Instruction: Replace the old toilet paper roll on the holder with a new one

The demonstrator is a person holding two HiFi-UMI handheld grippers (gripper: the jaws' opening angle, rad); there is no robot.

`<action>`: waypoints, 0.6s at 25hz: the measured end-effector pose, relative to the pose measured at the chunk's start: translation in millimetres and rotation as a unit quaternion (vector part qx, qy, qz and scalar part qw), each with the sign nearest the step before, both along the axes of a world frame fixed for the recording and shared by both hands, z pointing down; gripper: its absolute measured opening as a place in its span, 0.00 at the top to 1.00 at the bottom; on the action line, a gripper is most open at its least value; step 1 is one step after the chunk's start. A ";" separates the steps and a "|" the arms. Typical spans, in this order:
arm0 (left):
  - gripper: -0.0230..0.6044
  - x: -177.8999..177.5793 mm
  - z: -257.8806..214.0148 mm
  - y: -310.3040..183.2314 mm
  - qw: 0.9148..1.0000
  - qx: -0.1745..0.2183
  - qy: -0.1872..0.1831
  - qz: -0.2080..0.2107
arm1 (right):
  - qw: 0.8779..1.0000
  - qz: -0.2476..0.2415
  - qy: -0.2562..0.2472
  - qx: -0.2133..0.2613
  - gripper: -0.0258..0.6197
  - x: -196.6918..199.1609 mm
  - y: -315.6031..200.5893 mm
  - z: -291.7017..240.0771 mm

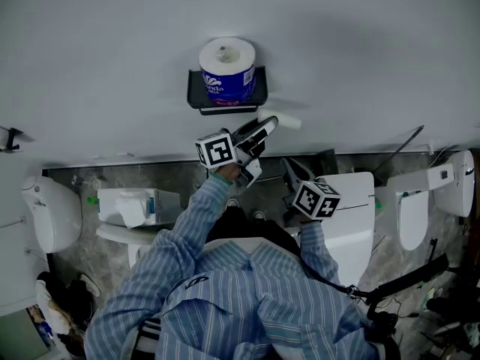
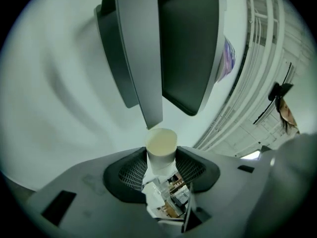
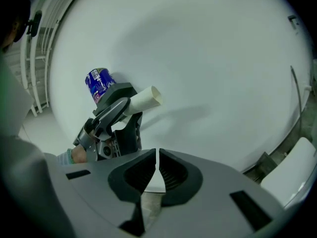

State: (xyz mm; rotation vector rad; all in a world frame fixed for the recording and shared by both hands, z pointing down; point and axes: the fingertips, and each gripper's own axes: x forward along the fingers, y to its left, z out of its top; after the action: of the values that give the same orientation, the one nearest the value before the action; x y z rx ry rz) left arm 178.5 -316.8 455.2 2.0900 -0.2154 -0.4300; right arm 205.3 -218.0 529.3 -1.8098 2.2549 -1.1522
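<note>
A black wall holder (image 1: 226, 98) carries a new toilet roll (image 1: 227, 70) in blue wrapping, standing upright on its shelf. Just below and right of it, my left gripper (image 1: 267, 128) is shut on a bare white cardboard tube (image 1: 283, 119), which sticks out past the jaws toward the wall. The left gripper view shows the tube (image 2: 162, 144) end-on between the pads (image 2: 130, 176), with the holder (image 2: 188, 48) close overhead. My right gripper (image 1: 291, 168) hangs lower right, shut and holding nothing. In the right gripper view, the tube (image 3: 144, 99) and the wrapped roll (image 3: 99, 83) appear beyond its shut jaws.
A tissue box (image 1: 139, 205) sits at lower left. White toilets stand at the left (image 1: 54, 214) and right (image 1: 413, 217), and a white cistern lid (image 1: 354, 223) lies under my right gripper. A black hook (image 1: 10, 138) is on the wall at far left.
</note>
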 end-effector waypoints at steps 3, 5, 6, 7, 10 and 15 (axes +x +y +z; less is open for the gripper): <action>0.68 7.5 -0.4 12.6 0.999 0.043 -0.021 0.021 | 1.000 0.012 0.000 0.000 0.92 8.3 5.7 0.1; 0.68 5.8 3.9 17.6 0.998 0.045 -0.028 0.023 | 1.000 0.016 0.002 0.004 0.92 11.9 7.3 -1.1; 0.68 3.5 5.8 19.3 0.998 0.044 -0.030 0.021 | 1.000 0.015 0.004 0.007 0.92 12.9 7.3 -1.9; 0.68 0.2 7.6 20.5 0.998 0.043 -0.032 0.019 | 1.000 0.014 0.008 0.008 0.92 13.5 7.0 -2.4; 0.68 -15.0 11.0 23.1 0.998 0.051 -0.046 0.004 | 0.999 0.003 0.034 0.011 0.92 14.2 3.2 -3.7; 0.68 -46.3 15.8 27.3 0.994 0.073 -0.079 -0.018 | 0.996 -0.011 0.085 0.026 0.92 16.4 -4.7 -15.7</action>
State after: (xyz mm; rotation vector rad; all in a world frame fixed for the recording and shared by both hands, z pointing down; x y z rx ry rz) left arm 132.2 -289.5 471.0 2.2685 -0.3244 -0.3085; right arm 221.7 -222.7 513.6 -1.9372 2.3747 -0.9665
